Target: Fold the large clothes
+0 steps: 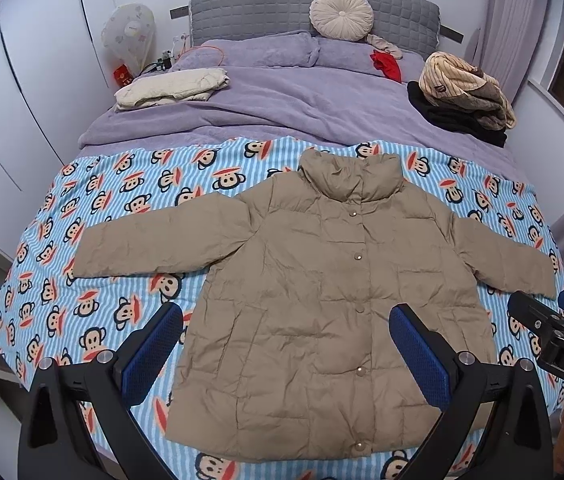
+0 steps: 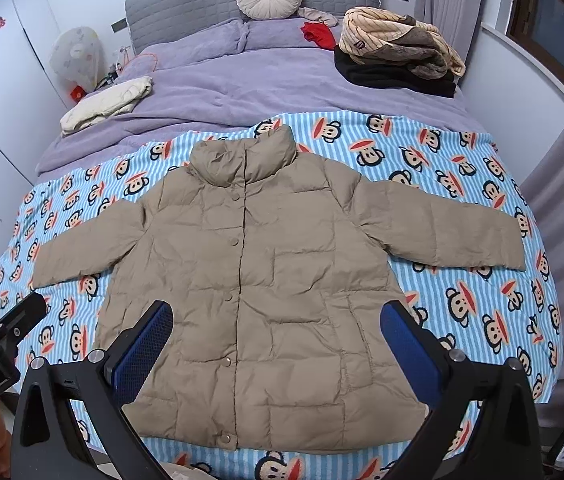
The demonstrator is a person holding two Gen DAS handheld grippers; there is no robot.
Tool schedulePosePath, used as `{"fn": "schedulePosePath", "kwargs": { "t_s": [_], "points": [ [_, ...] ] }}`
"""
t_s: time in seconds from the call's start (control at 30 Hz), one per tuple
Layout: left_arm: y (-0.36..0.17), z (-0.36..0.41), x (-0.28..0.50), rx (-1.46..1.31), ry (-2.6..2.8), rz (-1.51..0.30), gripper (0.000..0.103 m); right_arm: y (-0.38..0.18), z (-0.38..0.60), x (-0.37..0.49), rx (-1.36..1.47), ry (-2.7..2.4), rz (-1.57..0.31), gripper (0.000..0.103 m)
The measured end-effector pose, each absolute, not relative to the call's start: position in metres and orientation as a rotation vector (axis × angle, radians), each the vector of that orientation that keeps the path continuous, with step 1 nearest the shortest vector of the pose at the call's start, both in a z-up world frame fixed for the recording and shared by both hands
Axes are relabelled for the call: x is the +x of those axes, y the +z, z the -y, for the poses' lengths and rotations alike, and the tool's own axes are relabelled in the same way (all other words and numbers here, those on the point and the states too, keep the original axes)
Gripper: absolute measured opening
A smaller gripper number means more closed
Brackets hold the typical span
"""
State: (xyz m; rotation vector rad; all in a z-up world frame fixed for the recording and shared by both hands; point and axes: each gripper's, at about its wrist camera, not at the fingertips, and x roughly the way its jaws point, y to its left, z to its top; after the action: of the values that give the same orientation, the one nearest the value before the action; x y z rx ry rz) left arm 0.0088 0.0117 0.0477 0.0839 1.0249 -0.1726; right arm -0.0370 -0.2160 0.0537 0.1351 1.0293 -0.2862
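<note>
A tan puffer jacket [image 1: 322, 280] lies flat, front up and snapped shut, on the monkey-print blanket [image 1: 102, 300], with both sleeves spread out sideways. It also shows in the right wrist view [image 2: 274, 280]. My left gripper [image 1: 286, 328] is open and empty, held above the jacket's lower hem. My right gripper [image 2: 276, 324] is open and empty, also above the lower hem. The right gripper shows at the right edge of the left wrist view [image 1: 554, 320], and the left gripper at the left edge of the right wrist view [image 2: 2, 320].
A purple duvet [image 1: 282, 100] covers the far half of the bed. A folded cream garment [image 1: 170, 88] lies at far left and a pile of striped and black clothes [image 1: 466, 96] at far right. A round cushion [image 1: 341, 14] leans on the grey headboard. White wardrobes stand left.
</note>
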Motion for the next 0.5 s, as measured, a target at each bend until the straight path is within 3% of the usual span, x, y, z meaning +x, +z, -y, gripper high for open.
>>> {"fn": "schedulePosePath", "kwargs": {
  "t_s": [0.5],
  "points": [
    [0.0483,-0.0112,0.0069,0.089,-0.171,-1.021,0.103,0.0523,0.2203,-0.0385,0.172,-0.296,-1.043,0.103]
  ]
}}
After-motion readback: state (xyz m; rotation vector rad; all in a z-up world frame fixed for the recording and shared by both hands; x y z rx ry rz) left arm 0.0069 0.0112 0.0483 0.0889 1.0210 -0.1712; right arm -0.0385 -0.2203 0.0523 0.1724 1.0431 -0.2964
